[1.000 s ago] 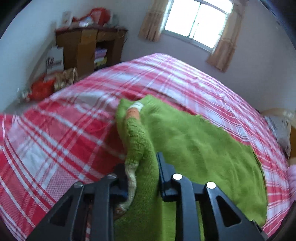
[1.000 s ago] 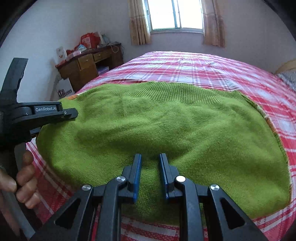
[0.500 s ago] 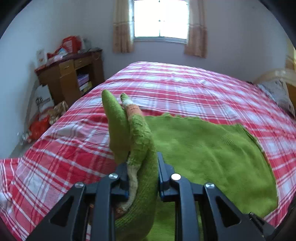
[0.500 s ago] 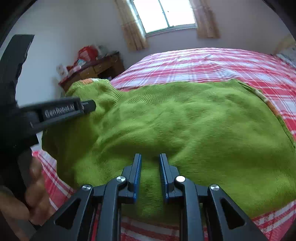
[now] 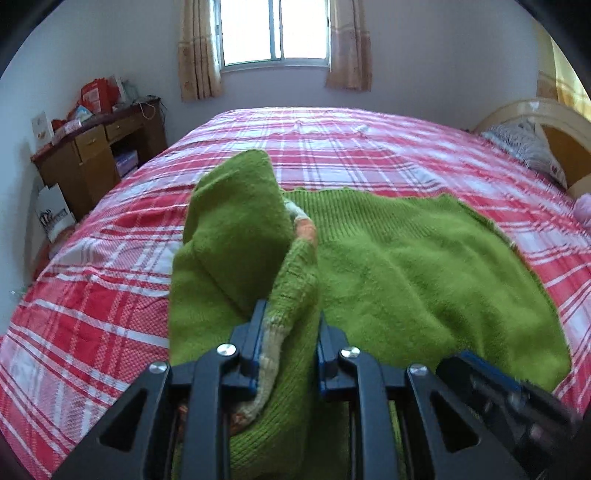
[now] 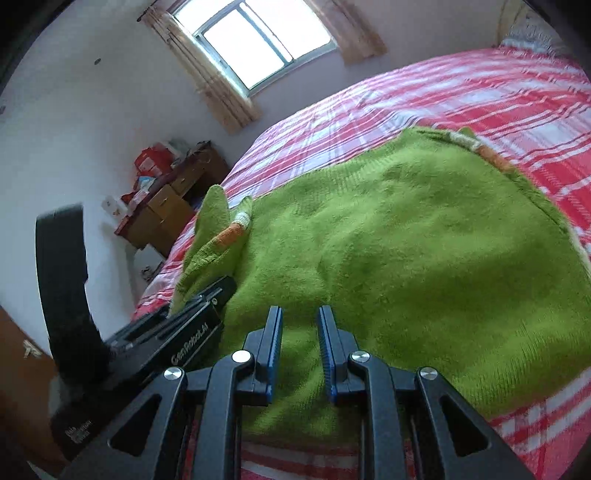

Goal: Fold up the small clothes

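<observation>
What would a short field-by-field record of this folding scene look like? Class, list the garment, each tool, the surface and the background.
garment: green knitted sweater, spread on the bed, one side lifted
left tool: left tool, shut on the sweater's edge with its cream and orange trim
right tool: right tool, jaws narrowly apart with sweater fabric between them; grip unclear
surface: red plaid bedspread
background: window with curtains, wooden desk by the wall

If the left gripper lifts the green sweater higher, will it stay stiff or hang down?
Probably it hangs: the sweater already droops and folds over itself at the left gripper. It looks thick and fuzzy, so it likely grips well in the jaws. The flat part would probably drag across the bed.
</observation>
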Available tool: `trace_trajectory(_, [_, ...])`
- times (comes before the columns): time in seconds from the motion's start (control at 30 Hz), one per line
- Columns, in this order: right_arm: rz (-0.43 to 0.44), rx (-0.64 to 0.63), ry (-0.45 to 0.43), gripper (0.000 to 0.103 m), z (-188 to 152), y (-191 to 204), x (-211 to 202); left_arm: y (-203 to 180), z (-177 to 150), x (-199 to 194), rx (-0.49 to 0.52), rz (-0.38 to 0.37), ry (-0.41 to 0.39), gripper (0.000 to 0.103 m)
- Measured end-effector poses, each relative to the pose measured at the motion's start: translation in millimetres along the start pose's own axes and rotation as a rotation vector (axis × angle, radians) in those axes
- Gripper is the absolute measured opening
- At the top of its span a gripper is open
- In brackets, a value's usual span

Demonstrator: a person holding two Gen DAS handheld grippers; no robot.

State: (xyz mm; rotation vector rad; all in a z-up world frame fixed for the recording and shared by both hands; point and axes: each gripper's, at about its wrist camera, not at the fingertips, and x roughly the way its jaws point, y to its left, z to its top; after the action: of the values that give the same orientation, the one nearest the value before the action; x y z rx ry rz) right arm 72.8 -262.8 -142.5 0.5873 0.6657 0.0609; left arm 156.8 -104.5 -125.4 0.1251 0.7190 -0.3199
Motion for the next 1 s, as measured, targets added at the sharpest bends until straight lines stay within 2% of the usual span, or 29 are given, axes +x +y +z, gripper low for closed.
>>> trace_trajectory(0.07, [0.030,-0.039,0.012,0.023,21,8,2,6,-2,-2,-0.029,-0.033,-0.012,0.022])
trace_trajectory(0.13, [0.074,-0.070,0.048,0.051,42,18,11,8,-2,0,-0.048,-0.054,-0.013,0.022])
trace_trajectory(0.17, [0.097,-0.074,0.068,0.075,54,22,19,9,-2,0,-0.053,-0.061,-0.015,0.022])
trace_trajectory(0.23, [0.142,-0.083,0.083,0.076,73,30,36,8,-2,0,-0.053,-0.063,-0.017,0.022])
trace_trajectory(0.33, [0.193,-0.134,0.175,0.076,89,45,72,8,-2,0,-0.058,-0.072,-0.020,0.022])
trace_trajectory(0.43, [0.192,-0.202,0.280,0.067,90,59,111,10,-3,-1,-0.068,-0.084,-0.023,0.022])
trace_trajectory(0.47, [0.189,-0.218,0.302,0.054,88,63,121,11,-3,-2,-0.072,-0.090,-0.024,0.022])
trace_trajectory(0.5, [0.194,-0.234,0.321,0.034,86,65,130,12,-3,-2,-0.075,-0.093,-0.024,0.022])
trace_trajectory(0.53, [0.193,-0.249,0.332,0.027,83,67,136,13,-3,-2,-0.075,-0.094,-0.024,0.022])
trace_trajectory(0.6, [0.192,-0.253,0.313,0.019,81,69,138,13,-4,-3,-0.072,-0.090,-0.023,0.022])
trace_trajectory(0.7, [0.185,-0.264,0.263,0.012,78,69,128,10,-3,-4,-0.068,-0.088,-0.023,0.022])
trace_trajectory(0.87, [0.192,-0.250,0.199,0.011,85,65,102,-6,1,-15,-0.015,-0.054,-0.042,0.022])
trace_trajectory(1.0, [0.187,-0.251,0.171,0.011,97,53,81,-26,9,-28,-0.003,-0.076,-0.054,0.022])
